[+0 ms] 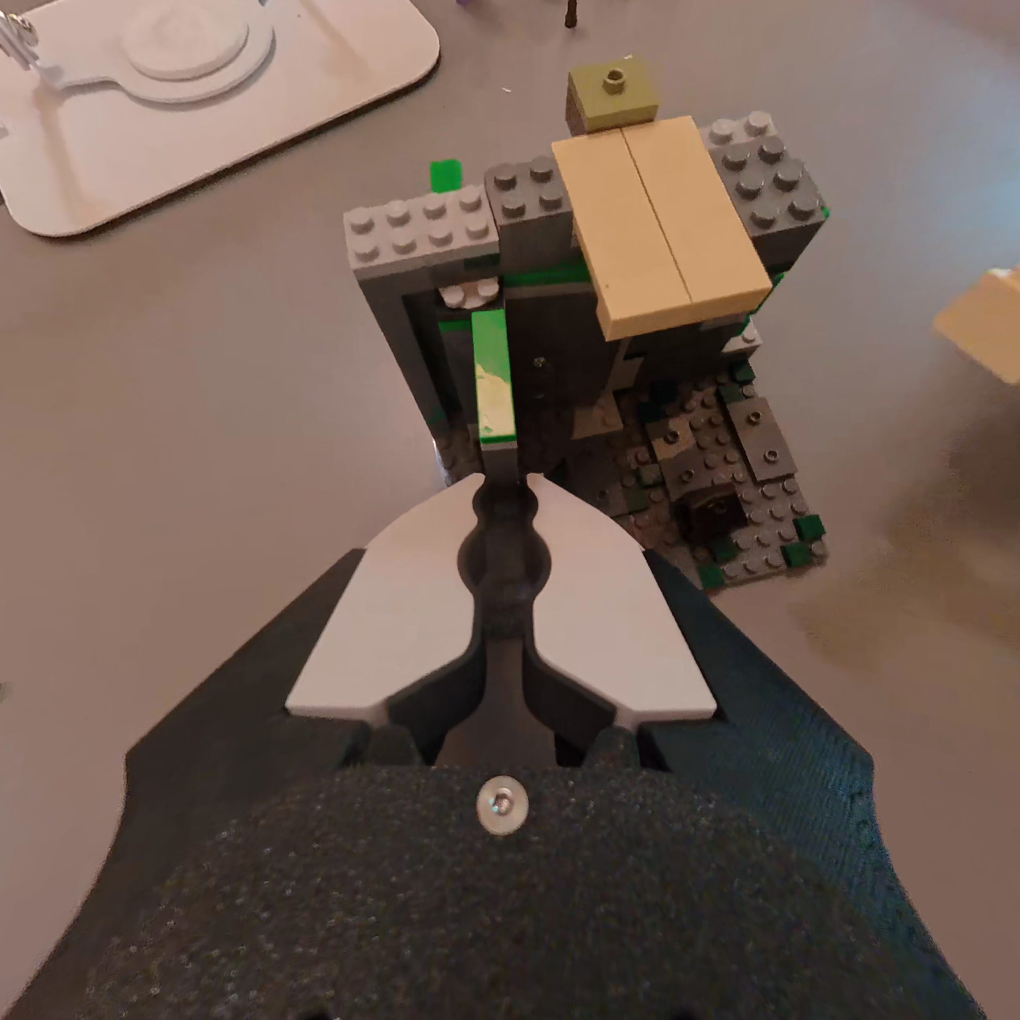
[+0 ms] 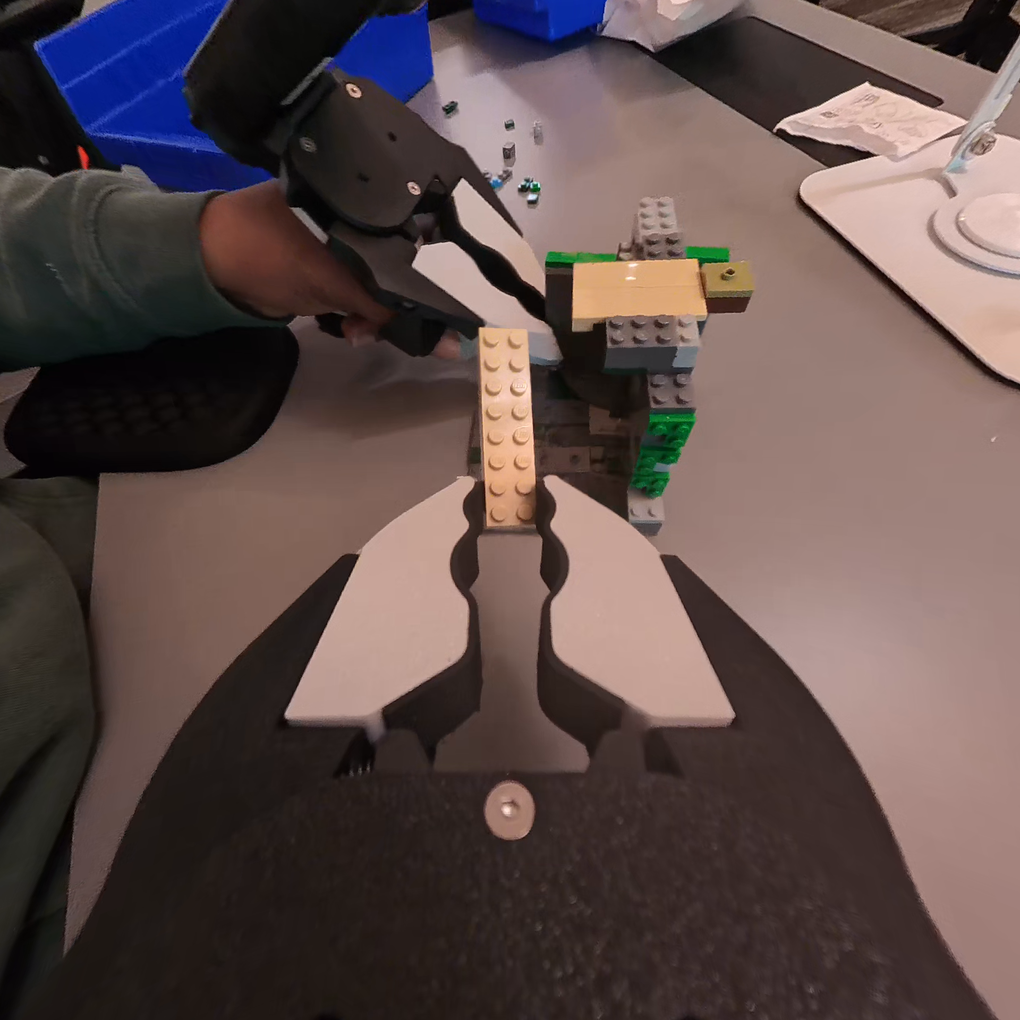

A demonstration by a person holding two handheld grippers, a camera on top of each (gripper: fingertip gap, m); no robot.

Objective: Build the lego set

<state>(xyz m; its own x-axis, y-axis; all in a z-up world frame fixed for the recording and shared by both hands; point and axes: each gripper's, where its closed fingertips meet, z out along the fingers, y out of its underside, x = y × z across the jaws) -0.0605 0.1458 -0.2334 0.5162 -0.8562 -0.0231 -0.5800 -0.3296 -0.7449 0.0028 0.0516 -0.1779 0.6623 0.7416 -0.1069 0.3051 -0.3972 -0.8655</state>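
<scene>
We see the left gripper clamped on the lego build | right gripper pinching a tan studded plate beside it | build standing on grey table | blue bins, white stand base, loose bricks beyond.

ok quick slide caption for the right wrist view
Right gripper holds a long tan plate before the grey-green lego build steadied by the left gripper.

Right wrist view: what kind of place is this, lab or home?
Probably an office or lab desk, not a home. Signs: a smooth grey tabletop, blue plastic storage bins at the back, a white flat stand base, and a black mesh office chair seat beside the person's green sleeve.
</scene>
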